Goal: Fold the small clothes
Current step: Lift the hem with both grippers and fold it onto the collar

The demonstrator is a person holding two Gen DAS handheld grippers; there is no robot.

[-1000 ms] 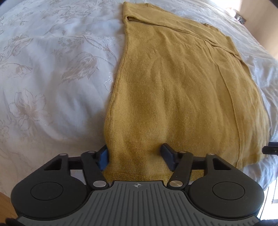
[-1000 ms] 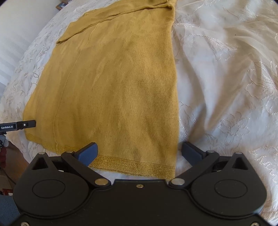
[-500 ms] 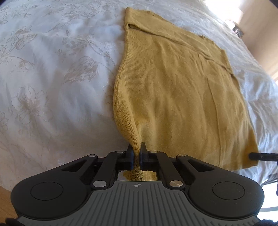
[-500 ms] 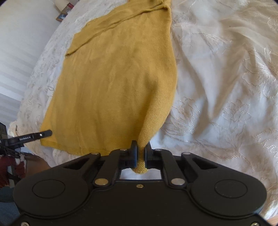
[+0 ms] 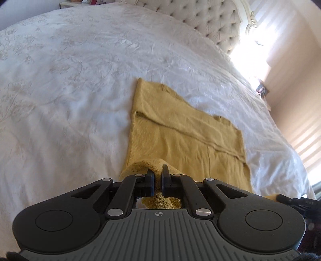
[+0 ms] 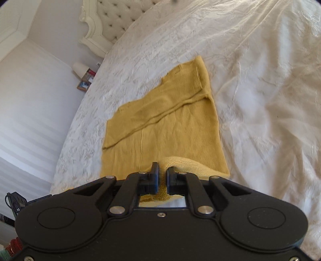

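Mustard knit garment (image 5: 180, 130) lies flat on bed w/ white embroidered bedspread (image 5: 70, 90), sleeves folded across top. Near hem lifted off bed at both corners. Left hand-held gripper (image 5: 157, 176) clenched on left hem corner; right hand-held gripper (image 6: 162, 176) clenched on right hem corner. Tufted headboard (image 5: 210, 18) beyond.

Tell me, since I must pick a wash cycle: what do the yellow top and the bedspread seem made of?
Yellow top: apparently a fine matte knit, with visible ribbing and a coarser, slightly glittery hem; fibre unclear. Bedspread: apparently a white woven cloth, faintly shiny, with a floral pattern and creases.
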